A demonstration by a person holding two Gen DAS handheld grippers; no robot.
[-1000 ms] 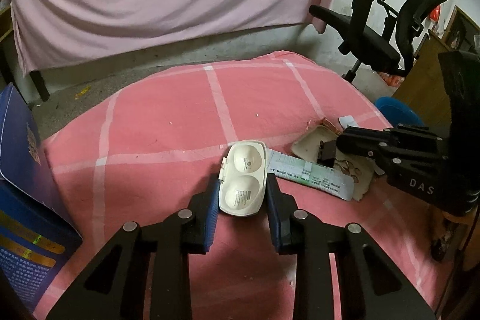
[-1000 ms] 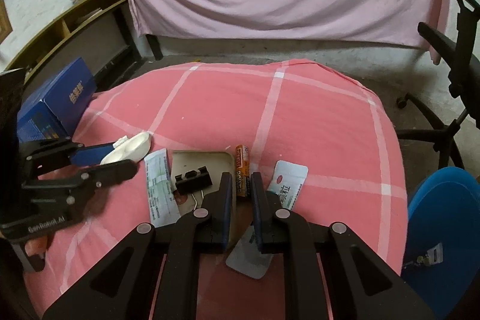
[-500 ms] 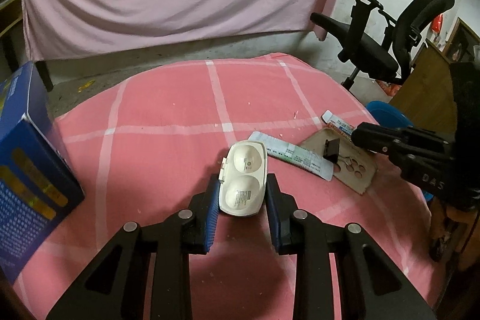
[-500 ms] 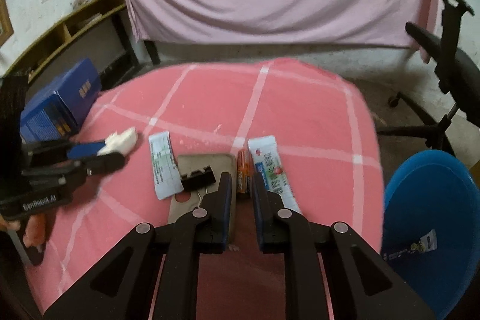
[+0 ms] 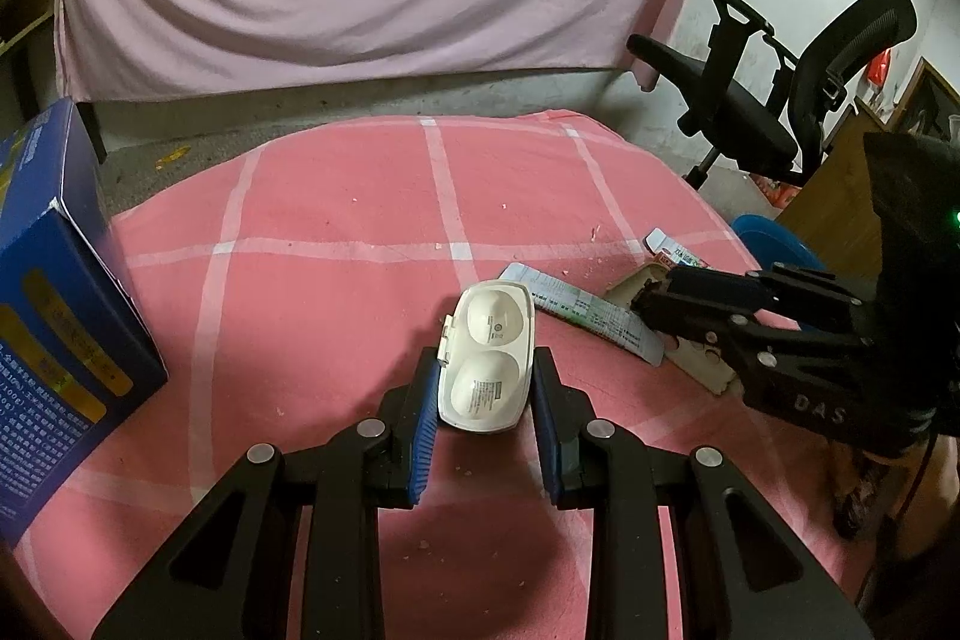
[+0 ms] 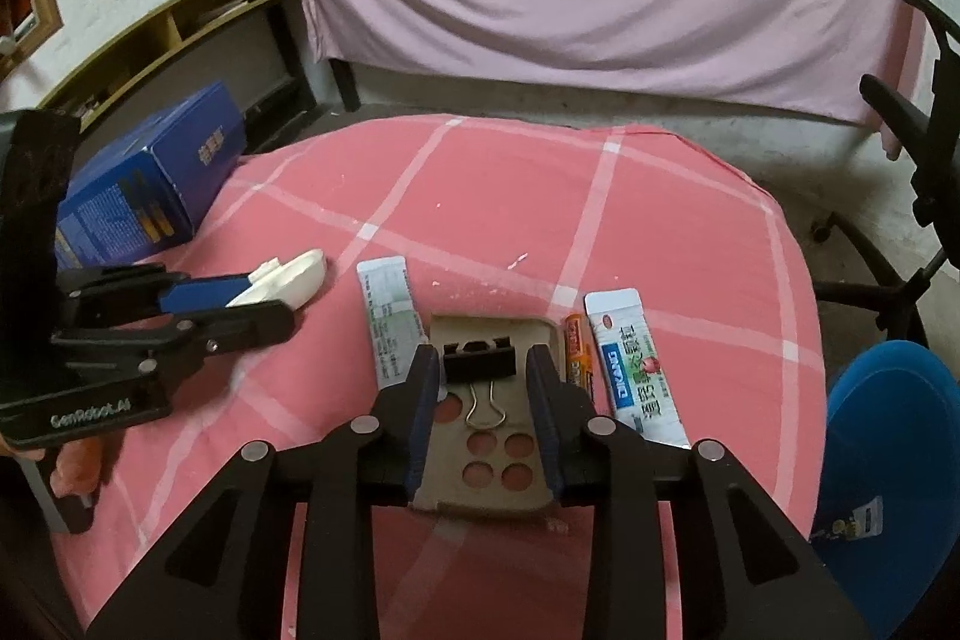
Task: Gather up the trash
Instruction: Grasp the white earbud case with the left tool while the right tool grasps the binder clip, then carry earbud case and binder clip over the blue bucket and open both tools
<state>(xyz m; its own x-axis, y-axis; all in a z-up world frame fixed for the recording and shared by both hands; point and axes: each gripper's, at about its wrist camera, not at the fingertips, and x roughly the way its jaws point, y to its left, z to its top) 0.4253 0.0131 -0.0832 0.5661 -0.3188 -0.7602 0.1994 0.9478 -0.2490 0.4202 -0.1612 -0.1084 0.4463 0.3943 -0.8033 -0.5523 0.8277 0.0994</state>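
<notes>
**On the pink checked cloth: one case gripped, one clip straddled**

Across the round table (image 6: 510, 196) the trash lies at the near edge. Far left, a blue box (image 6: 150, 196) is cut off by the left gripper's body. At the right edge, a blue bin (image 6: 888, 460) shows only in part. The left gripper (image 5: 485, 400) is clamped on a white plastic case (image 5: 489, 358). The right gripper (image 6: 483, 388) is opening — its pads flank a perforated card (image 6: 486, 448) with a black binder clip (image 6: 479, 361), neither pressed. Beside them lie two printed sachets (image 6: 630, 370) and an orange tube (image 6: 577, 355) — its print unreadable.
</notes>
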